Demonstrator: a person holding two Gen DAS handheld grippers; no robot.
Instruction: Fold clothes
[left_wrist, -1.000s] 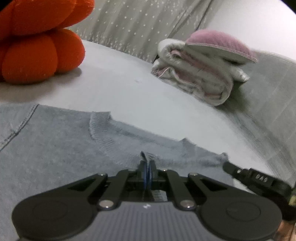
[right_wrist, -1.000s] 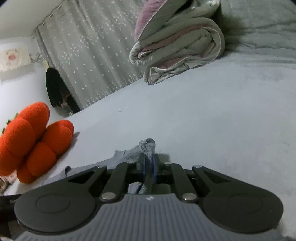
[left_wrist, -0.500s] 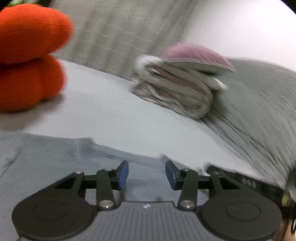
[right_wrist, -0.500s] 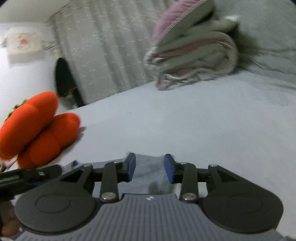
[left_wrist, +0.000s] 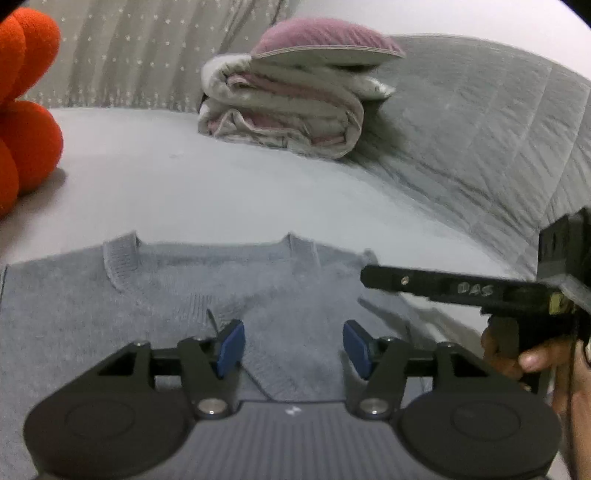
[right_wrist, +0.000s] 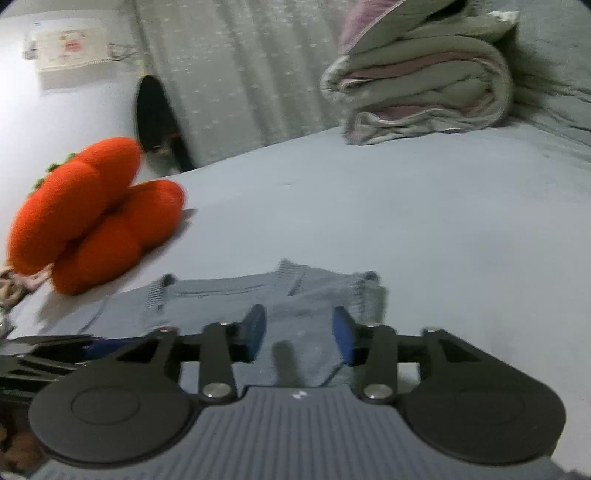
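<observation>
both my left gripper (left_wrist: 293, 343) and right gripper (right_wrist: 298, 334) have fingers spreading, pinching nothing. just beyond, the grey sweater (left_wrist: 155, 295) lies flat on the bed (left_wrist: 240, 184): soft, light, floppy knit; i'd take the ribbed edges.

Both grips are letting go! A second ago the left gripper (left_wrist: 293, 345) was pinched shut on the grey sweater (left_wrist: 155, 295) near its collar; now its blue pads stand apart and are opening wider, cloth lying loose beneath. Same on the right gripper (right_wrist: 299, 338): it had a bunched corner clamped, and now its jaws are parting too, that corner dropped flat on the bed (right_wrist: 424, 221). Both views have levelled out.
</observation>
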